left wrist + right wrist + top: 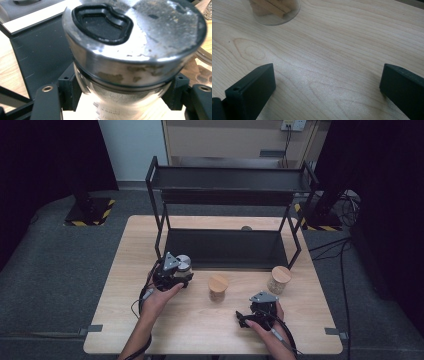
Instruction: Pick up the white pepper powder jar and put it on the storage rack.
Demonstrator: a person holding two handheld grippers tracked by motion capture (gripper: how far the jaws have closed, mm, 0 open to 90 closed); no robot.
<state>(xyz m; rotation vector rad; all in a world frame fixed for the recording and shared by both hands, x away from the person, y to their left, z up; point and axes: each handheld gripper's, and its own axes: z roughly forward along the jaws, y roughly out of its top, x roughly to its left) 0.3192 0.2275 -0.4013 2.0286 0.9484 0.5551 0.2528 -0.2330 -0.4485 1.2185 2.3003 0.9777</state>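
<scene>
A glass jar with a worn metal lid (135, 42) stands between the two black jaws of my left gripper (125, 100), which is shut on its glass body. In the high view that jar (183, 263) and my left gripper (175, 274) sit at the front left corner of the black shelf's lower tier (227, 249). Over bare wood near the table's front right, my right gripper (247, 316) is open. Its jaws (327, 80) stand wide apart with nothing between them.
Two glass jars with wooden lids stand on the wooden table (200, 332), one in the middle (218, 287) and one to the right (279, 279). The base of a jar (274, 12) lies ahead of my right gripper. The shelf's upper tier (230, 180) overhangs the back.
</scene>
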